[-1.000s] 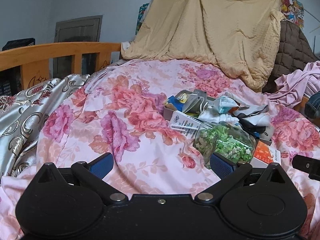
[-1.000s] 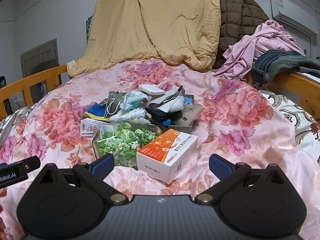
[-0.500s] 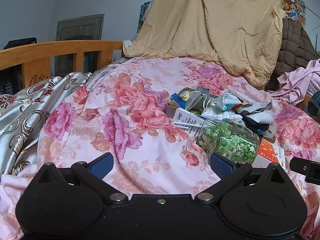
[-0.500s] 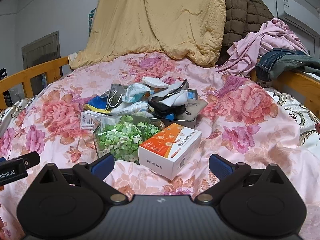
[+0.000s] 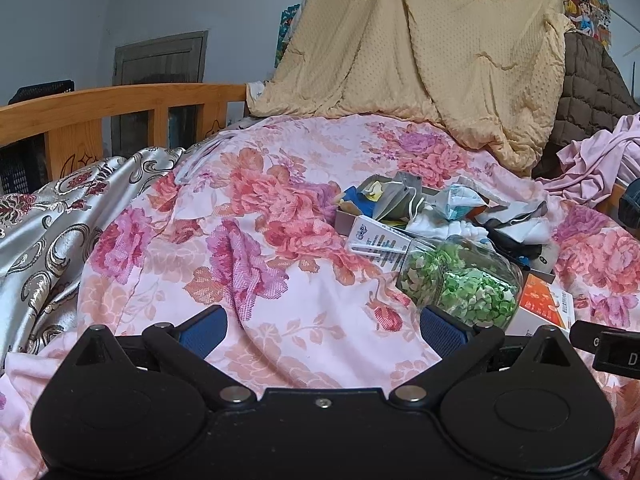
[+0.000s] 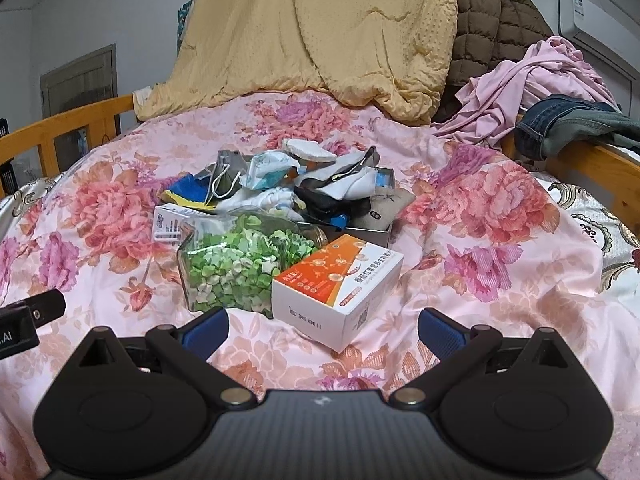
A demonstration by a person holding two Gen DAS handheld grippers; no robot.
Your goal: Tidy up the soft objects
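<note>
A heap of soft things, face masks and socks (image 6: 304, 184), lies in and over a shallow grey box (image 6: 372, 232) on the pink flowered bedspread; it also shows in the left wrist view (image 5: 448, 208). In front of it are a clear jar of green pieces (image 6: 240, 268) (image 5: 460, 280), an orange and white carton (image 6: 340, 284) (image 5: 544, 304) and a white carton (image 6: 168, 220) (image 5: 372, 240). My right gripper (image 6: 322, 330) is open and empty, just short of the orange carton. My left gripper (image 5: 322, 330) is open and empty, left of the jar.
A tan quilt (image 6: 320, 32) and brown padded jacket (image 6: 492, 28) hang at the bed's head. Pink clothes (image 6: 528, 80) and jeans (image 6: 560, 124) lie on the right wooden rail. A wooden rail (image 5: 120, 108) and silver patterned cover (image 5: 52, 216) are at left.
Both grippers have moved slightly forward and lower toward the pile; the jar and cartons look a little nearer. Both stay open and empty.
</note>
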